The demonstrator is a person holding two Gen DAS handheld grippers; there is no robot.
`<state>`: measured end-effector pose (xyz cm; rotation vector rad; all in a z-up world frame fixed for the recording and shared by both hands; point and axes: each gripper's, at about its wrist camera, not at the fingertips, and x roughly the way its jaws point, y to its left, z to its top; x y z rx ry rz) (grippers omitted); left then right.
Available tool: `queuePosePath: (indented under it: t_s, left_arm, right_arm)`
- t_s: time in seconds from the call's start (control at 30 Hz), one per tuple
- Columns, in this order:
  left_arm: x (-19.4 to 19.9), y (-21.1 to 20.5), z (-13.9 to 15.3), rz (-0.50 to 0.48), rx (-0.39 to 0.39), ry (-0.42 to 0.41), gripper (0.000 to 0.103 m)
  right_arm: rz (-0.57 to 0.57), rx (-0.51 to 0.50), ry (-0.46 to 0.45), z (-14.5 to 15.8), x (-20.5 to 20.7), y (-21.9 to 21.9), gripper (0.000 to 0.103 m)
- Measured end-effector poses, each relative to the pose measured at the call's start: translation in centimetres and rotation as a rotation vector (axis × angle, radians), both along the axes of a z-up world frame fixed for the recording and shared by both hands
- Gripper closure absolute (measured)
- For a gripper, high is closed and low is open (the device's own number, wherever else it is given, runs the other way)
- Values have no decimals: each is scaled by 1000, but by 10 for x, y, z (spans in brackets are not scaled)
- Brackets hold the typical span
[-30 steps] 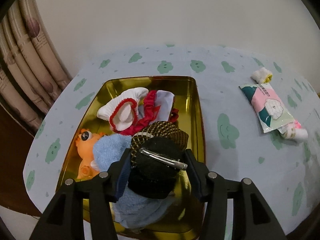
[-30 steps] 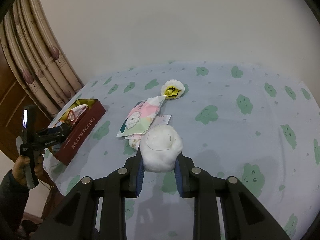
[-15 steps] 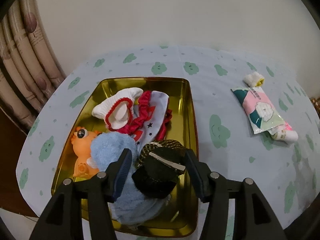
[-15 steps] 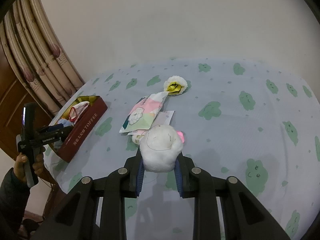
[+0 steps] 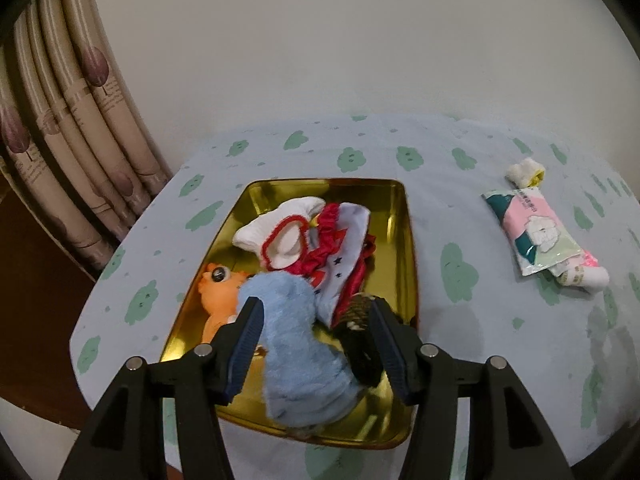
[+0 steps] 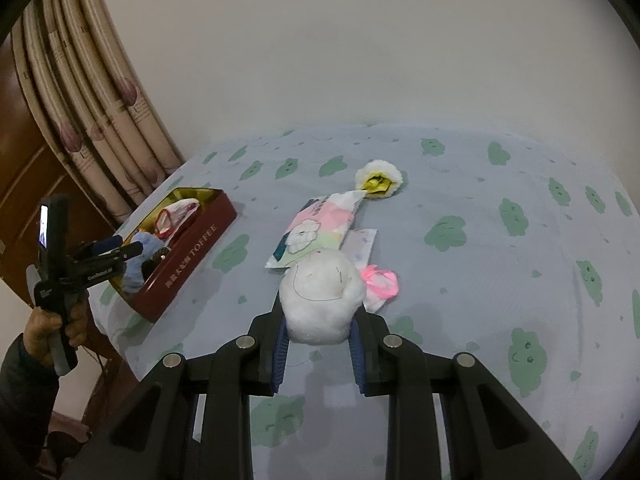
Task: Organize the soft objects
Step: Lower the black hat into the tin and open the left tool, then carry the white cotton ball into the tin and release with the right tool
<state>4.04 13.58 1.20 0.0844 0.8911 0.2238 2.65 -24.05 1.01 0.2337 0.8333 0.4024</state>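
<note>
The surface point(image 6: 460, 320) with the cloud-pattern cloth carries the gold tin point(image 5: 392, 216) at its left, where soft things are collected. The left tongs point(image 5: 316, 334) stand wide open above it, holding nothing. The right tongs point(image 6: 318, 330) squeeze the white plush ball point(image 6: 322, 296), probably to carry it there. Only the right view shows the tin's red side.

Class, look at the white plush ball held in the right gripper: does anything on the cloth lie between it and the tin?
Nothing visible does. The white plush ball and the tin have only bare tablecloth between them; the pastel packet lies farther back.
</note>
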Motion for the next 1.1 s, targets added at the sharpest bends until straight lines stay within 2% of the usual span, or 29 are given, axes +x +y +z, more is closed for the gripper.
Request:
queuePosePath:
  t_s: [0.2,0.27,0.43,0.57,0.63,0.7,0.83,1.1]
  left_arm:
    - [-27,16,5,51,-128,10,47]
    - [-45,18,10,69,-159,-18,47]
    - [-87,14,15,146,-171,-55,47]
    - [-119,12,7,220,-177,-95,47]
    - [-125,11,2,228,-162,-104,47]
    - [-125,11,-3,246,-114,-97,47]
    - [-130,12,-4,243,-94,-129,47]
    - [-130,15,-6,208,-131,-142,47]
  right_arm:
    - [41,3,-25,15,0,18,79]
    - [68,-4,-43,22,3,30,79]
    - [150,28,-49,32,17,67,79]
    - [245,61,-50,39,39,114,79]
    - [293,72,-35,42,52,140,79]
    - [340,63,-21,41,68,173,79]
    - [377,27,18,30,94,218,79]
    - [384,-19,83,5,136,275,78]
